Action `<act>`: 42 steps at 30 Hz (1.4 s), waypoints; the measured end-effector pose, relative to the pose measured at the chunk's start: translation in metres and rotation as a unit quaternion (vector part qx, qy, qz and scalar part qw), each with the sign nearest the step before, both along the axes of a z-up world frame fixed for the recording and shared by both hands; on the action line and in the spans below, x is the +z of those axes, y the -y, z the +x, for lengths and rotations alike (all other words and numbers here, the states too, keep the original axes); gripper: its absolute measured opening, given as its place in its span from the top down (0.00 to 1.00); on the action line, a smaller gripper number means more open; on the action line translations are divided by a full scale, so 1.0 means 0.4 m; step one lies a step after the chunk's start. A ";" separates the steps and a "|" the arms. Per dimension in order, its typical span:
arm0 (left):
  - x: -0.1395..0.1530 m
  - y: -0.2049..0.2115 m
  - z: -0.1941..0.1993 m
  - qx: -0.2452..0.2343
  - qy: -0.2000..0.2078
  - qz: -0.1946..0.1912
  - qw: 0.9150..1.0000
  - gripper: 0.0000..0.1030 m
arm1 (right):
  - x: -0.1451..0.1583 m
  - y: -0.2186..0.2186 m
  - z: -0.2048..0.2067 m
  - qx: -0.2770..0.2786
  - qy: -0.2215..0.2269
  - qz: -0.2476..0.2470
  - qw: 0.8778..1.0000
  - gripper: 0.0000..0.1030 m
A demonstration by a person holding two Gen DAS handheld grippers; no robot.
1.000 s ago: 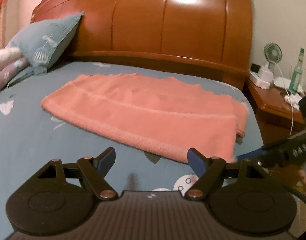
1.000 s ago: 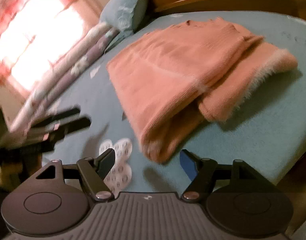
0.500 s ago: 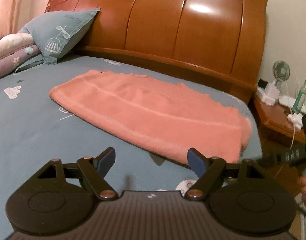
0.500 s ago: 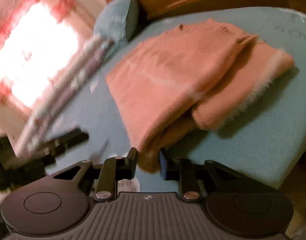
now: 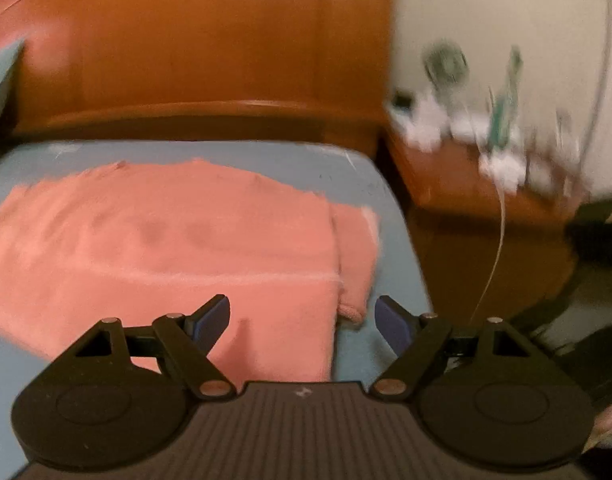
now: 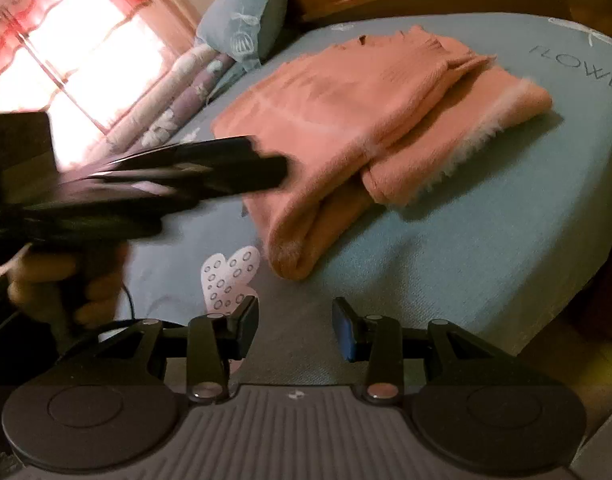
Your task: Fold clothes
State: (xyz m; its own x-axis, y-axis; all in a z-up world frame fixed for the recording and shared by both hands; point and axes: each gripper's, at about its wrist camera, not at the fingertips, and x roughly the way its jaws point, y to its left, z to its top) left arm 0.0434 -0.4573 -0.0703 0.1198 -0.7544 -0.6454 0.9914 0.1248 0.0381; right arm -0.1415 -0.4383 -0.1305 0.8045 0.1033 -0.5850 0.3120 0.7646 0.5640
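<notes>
One folded pink garment (image 6: 346, 128) lies mid-frame on one bed (image 6: 486, 240); left gripper (image 5: 302, 316) and right gripper (image 6: 294, 324) fingers both apart, empty.

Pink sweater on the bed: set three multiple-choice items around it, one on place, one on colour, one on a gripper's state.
1. The pink sweater lies:
A on the floor
B on the blue bedsheet
C on a chair
2. The pillow is:
A blue-grey
B yellow
C black
3. The right gripper is:
A shut on the sweater
B shut on the pillow
C open, holding nothing

Answers: B, it lies folded on the sheet; A, its cover is close in colour to the bedding; C, its jaws stand apart over bare sheet.
</notes>
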 end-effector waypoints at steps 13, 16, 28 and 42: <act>-0.001 0.034 0.145 0.090 -0.069 0.013 0.993 0.24 | 0.024 0.028 -0.009 0.006 0.092 -0.093 0.991 0.84; -0.007 0.027 0.156 0.103 -0.081 0.014 0.991 0.24 | 0.023 0.052 0.019 0.008 0.097 -0.090 0.991 0.81; -0.009 0.020 0.170 0.110 -0.096 0.014 0.989 0.24 | -0.068 0.154 0.102 0.003 0.120 0.075 0.990 0.58; 0.021 -0.004 0.141 0.082 -0.120 -0.022 0.989 0.23 | -0.041 0.138 0.004 0.018 0.173 0.069 0.982 0.99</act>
State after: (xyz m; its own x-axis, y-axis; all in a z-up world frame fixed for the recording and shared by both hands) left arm 0.0998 -0.4556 -0.0621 0.0899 -0.7652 -0.6375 0.9372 0.2815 -0.2058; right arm -0.1399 -0.4935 -0.1469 0.9469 0.1951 -0.2554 0.0571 0.6801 0.7309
